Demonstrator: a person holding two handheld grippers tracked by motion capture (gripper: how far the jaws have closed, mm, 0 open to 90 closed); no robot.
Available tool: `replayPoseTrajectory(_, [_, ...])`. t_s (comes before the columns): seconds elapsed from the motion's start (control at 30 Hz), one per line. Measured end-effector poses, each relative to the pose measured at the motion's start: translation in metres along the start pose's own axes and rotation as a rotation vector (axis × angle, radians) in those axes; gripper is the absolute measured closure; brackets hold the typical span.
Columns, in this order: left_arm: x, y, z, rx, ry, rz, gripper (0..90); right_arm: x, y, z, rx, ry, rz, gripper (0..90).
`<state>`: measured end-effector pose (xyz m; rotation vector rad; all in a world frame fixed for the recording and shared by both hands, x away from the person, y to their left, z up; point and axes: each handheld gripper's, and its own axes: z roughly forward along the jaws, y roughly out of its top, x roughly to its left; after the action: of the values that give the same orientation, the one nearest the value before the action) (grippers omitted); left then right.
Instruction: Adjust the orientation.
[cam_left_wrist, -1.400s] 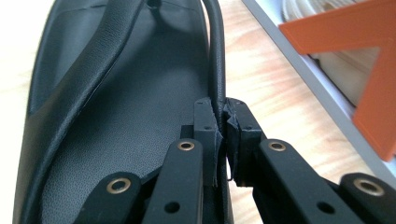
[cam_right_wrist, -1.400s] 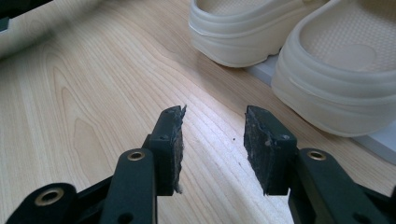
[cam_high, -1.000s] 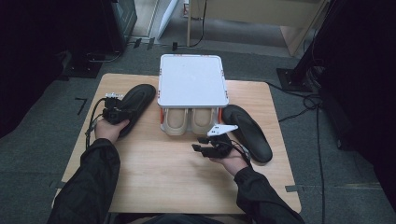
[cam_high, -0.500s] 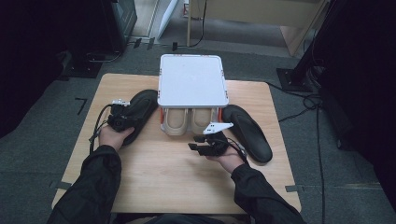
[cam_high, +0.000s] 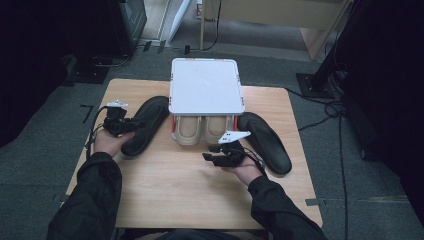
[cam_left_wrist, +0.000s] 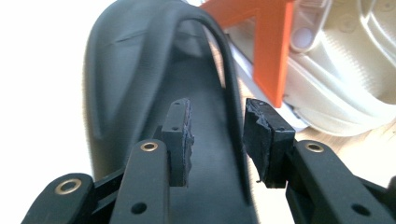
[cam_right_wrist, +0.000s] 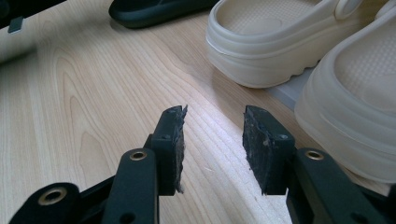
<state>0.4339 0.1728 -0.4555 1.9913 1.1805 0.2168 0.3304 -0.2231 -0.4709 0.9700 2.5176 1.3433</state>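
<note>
A black slipper (cam_high: 146, 124) lies on the wooden table (cam_high: 175, 185), left of a white rack (cam_high: 206, 86). My left gripper (cam_high: 136, 124) sits at its near side. In the left gripper view the left gripper (cam_left_wrist: 217, 140) stands open, its jaws having just been opening; the black slipper's (cam_left_wrist: 140, 70) raised rim runs between the pads without being pressed. A second black slipper (cam_high: 265, 142) lies right of the rack. My right gripper (cam_high: 209, 153) hovers open in front of two beige clogs (cam_high: 202, 129). Under the right gripper (cam_right_wrist: 212, 140) there is only bare wood, with the beige clogs (cam_right_wrist: 280, 42) just beyond.
The rack stands on orange legs (cam_left_wrist: 271, 46) over the clogs, one beige clog (cam_left_wrist: 336, 84) right behind the leg. Cables trail off the table's left edge and on the floor to the right. Dark furniture and a wooden cabinet stand past the far edge.
The left gripper's jaws have opened and let go of the black slipper's rim. That slipper now lies a little nearer to me. The right gripper has kept still.
</note>
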Motion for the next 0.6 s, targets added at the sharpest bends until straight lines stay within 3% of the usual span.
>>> replayPoseTrajectory(0.23, [0.027, 0.012, 0.003, -0.023, -0.013, -0.018, 61.5, 0.001, -0.001, 0.0, 0.007, -0.001, 0.003, 59.1])
replayPoseTrajectory(0.47, [0.035, 0.022, 0.023, 0.02, -0.031, -0.002, 59.9, 0.002, -0.005, -0.004, 0.001, -0.011, 0.006, 59.1])
replayPoseTrajectory(0.6, [0.037, 0.026, 0.032, 0.014, -0.032, -0.004, 59.2, 0.002, -0.008, -0.008, -0.004, -0.019, 0.015, 59.1])
